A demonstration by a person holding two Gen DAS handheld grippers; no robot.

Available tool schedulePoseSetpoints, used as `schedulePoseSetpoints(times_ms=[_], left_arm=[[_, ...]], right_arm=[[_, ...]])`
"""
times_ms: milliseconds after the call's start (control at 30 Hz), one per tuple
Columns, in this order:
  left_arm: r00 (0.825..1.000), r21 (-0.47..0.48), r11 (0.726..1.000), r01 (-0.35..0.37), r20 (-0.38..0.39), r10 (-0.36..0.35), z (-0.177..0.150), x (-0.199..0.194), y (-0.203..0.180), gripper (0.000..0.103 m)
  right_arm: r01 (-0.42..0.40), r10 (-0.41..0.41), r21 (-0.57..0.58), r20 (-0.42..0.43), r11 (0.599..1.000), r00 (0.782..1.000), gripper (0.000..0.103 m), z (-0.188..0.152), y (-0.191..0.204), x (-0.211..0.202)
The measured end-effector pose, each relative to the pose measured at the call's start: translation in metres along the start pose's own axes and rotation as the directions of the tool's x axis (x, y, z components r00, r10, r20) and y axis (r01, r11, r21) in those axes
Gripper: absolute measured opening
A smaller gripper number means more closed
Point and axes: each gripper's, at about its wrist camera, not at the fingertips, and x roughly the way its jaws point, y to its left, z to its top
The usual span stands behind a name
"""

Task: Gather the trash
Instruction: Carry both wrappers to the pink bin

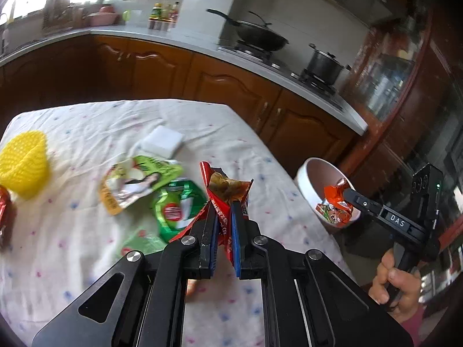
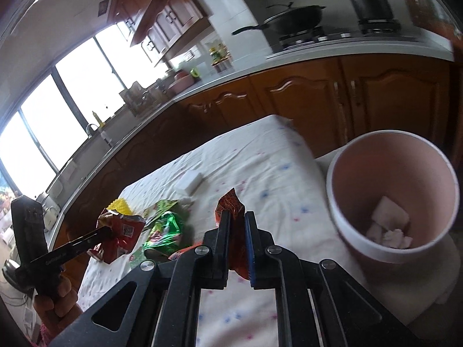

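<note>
My left gripper (image 1: 224, 206) is shut on a red snack bag (image 1: 228, 188) and holds it above the white floral tablecloth (image 1: 86, 121); it also shows in the right wrist view (image 2: 121, 231). My right gripper (image 2: 237, 217) is shut on an orange wrapper (image 2: 231, 202), held in front of the pink bin (image 2: 341, 173); in the left wrist view that gripper (image 1: 344, 192) and wrapper (image 1: 332, 193) appear at the bin's (image 1: 303, 179) mouth. Green wrappers (image 1: 176, 205) and a light green pouch (image 1: 136, 179) lie on the cloth. White crumpled tissues (image 2: 387, 225) lie in the bin.
A yellow mesh cup (image 1: 23, 162) and a white sponge block (image 1: 162, 141) sit on the cloth. A dark red packet (image 1: 5, 219) lies at the left edge. Wooden cabinets and a counter with a wok (image 1: 254, 34) and pot (image 1: 324, 63) stand behind.
</note>
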Motion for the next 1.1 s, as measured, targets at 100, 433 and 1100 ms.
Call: schedulePoseSetpoints(times_ms=[100, 433, 1100], left_arm=[[1.0, 0.023, 1.0, 0.02, -0.008, -0.02, 0.001, 0.005, -0.016, 0.007], [0.997, 0.097, 0.992, 0.076, -0.031, -0.073, 0.006, 0.022, -0.066, 0.007], [0.982, 0.204, 0.963, 0.175, -0.108, -0.155, 0.033, 0.093, -0.157, 0.007]], right_arm=[[0.019, -0.019, 0.016, 0.014, 1.0, 1.0, 0.009, 0.0, -0.012, -0.011], [0.078, -0.084, 0.08, 0.07, 0.994, 0.994, 0.009, 0.002, -0.053, -0.045], [0.173, -0.192, 0.141, 0.136, 0.975, 0.972, 0.009, 0.02, -0.106, -0.071]])
